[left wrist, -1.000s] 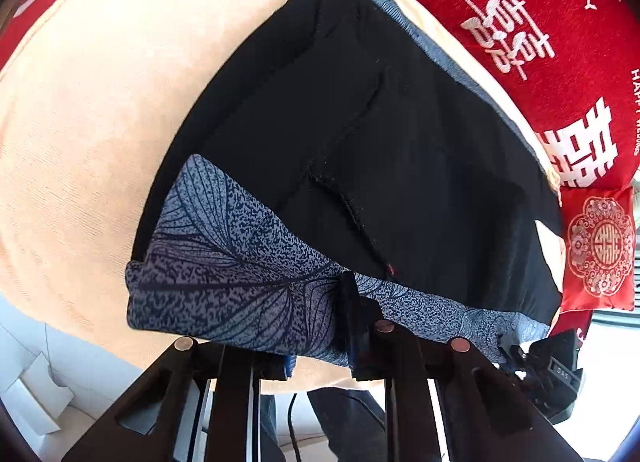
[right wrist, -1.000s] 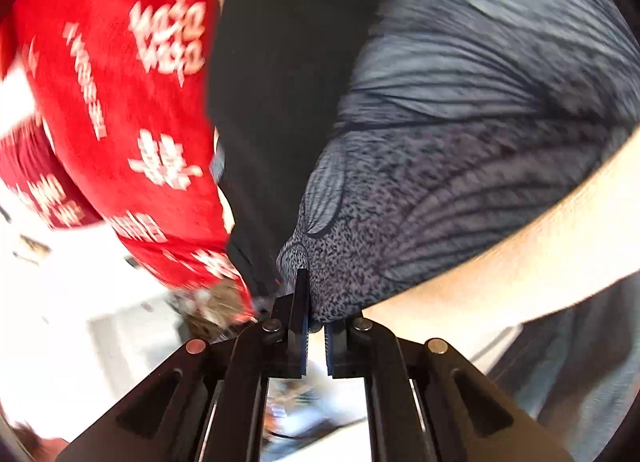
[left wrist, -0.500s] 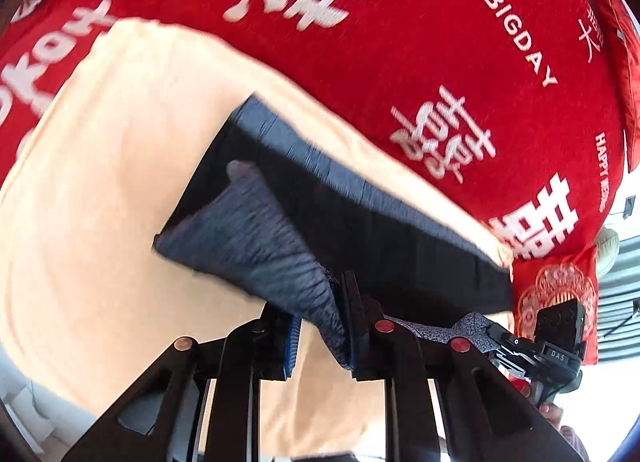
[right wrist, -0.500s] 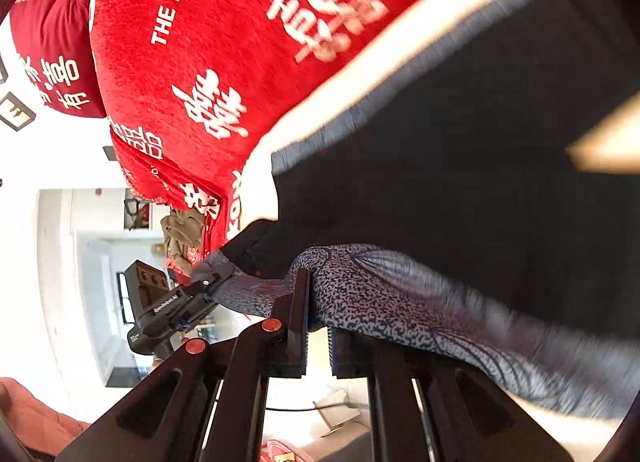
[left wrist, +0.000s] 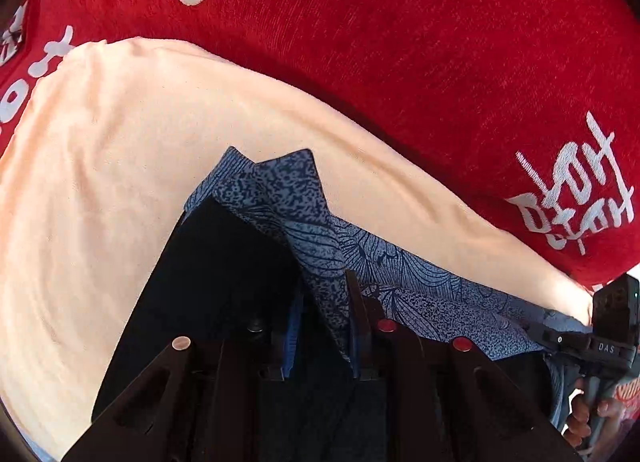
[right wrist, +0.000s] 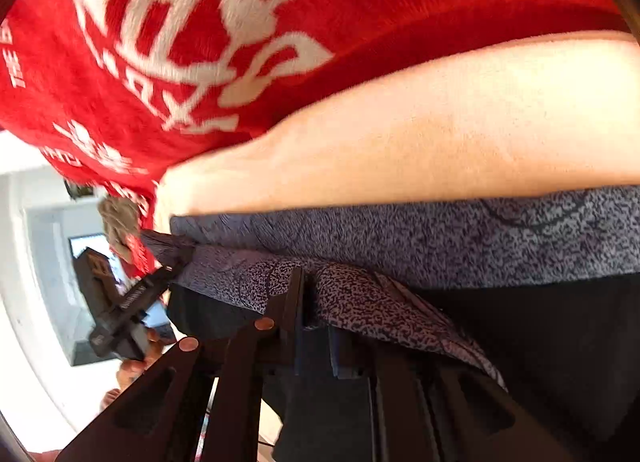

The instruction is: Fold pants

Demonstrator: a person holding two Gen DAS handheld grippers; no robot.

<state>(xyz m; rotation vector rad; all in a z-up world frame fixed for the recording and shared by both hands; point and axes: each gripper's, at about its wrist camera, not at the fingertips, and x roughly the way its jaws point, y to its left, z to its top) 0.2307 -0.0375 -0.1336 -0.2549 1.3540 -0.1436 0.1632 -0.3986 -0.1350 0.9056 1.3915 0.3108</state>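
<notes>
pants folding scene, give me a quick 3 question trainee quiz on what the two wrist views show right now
1. True or false: the left gripper has patterned cloth of the pants between its fingers.
2. The pants lie on which surface? A) peach cloth B) bare wood C) a metal tray
3. Fill in: behind the peach cloth lies a ____ blanket with white lettering.

Key
1. True; the right gripper also pinches the patterned edge.
2. A
3. red
</notes>
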